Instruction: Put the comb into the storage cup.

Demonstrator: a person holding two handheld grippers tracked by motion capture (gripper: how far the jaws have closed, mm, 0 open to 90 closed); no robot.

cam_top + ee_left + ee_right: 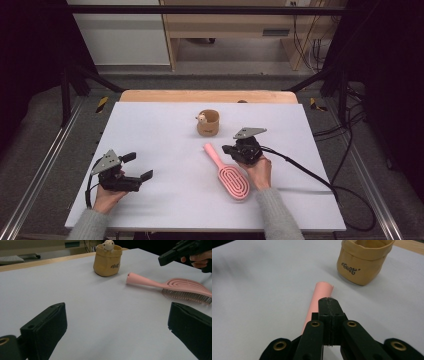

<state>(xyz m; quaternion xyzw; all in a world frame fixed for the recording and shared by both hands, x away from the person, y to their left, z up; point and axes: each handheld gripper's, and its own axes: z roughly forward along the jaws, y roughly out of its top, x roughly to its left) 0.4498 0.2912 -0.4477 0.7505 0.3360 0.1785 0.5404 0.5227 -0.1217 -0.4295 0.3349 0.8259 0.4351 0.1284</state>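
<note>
White table point(165, 150), right tool point(226, 148) shut, empty, above pink brush point(227, 171); left tool point(141, 167) wide open.

Lighting even and soft from overhead, desk point(165, 125) bright white, no glare. Surroundings in the high view fall off to near black at both sides. Shadows faint: a soft one beside the pink brush point(227, 172) and under the tan cup point(208, 122). Left gripper view: near fingers point(45, 327) soft. Right gripper view: upper left desk smeared, near fingers point(329, 312) slightly blurred. All low-res, mildly grainy.
</note>
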